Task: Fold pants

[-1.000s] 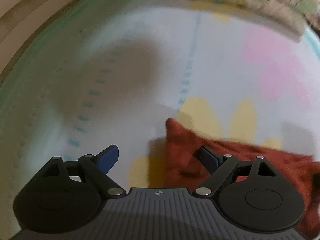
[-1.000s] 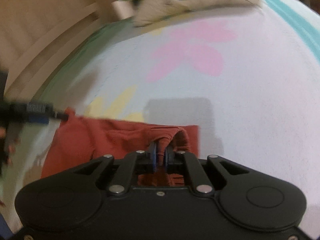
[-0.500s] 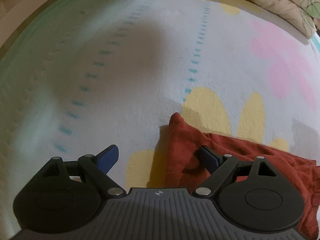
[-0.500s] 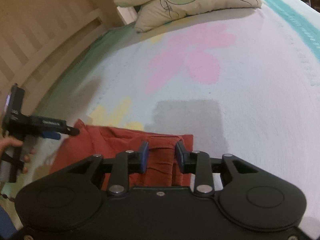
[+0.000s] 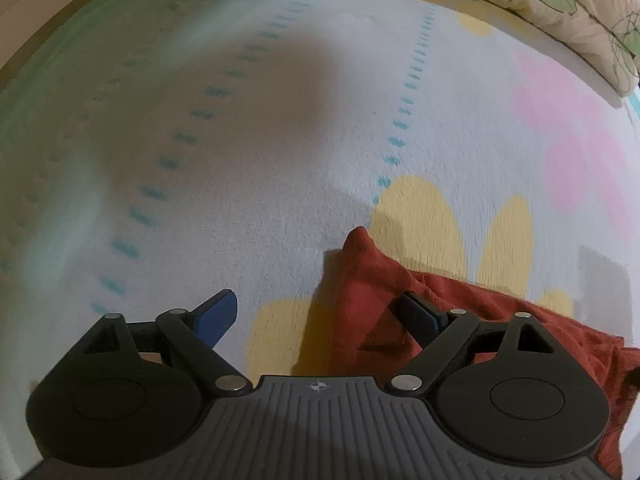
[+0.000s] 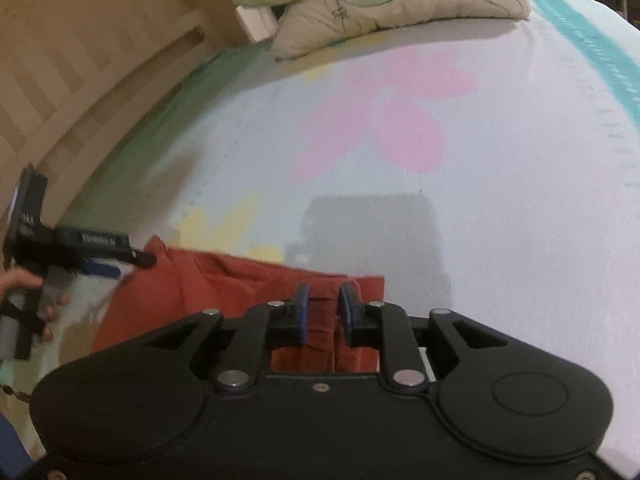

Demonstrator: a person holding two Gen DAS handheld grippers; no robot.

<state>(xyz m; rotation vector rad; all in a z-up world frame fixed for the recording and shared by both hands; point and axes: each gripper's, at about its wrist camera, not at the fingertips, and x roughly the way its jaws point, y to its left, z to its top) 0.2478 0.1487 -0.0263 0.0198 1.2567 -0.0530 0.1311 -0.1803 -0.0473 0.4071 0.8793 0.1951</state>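
Note:
The rust-red pants point(image 5: 372, 304) lie folded on the flowered bedspread point(image 5: 280, 160), and show in the right wrist view point(image 6: 224, 284) too. My left gripper point(image 5: 320, 314) is wide open above the pants' left corner, its right finger over the cloth and holding nothing. My right gripper point(image 6: 324, 308) is open a little over the pants' right end, the cloth lying loose between its fingers. The left gripper also shows in the right wrist view point(image 6: 116, 260), at the pants' far left corner.
Leaf-print pillows point(image 6: 380, 4) lie at the head of the bed, also in the left wrist view point(image 5: 560, 8). A wooden bed frame point(image 6: 80, 60) runs along the left side. The bedspread stretches ahead and to the right.
My right gripper has opened and let go of the pants' right end, then drawn back a little. My left gripper stayed open above the left corner.

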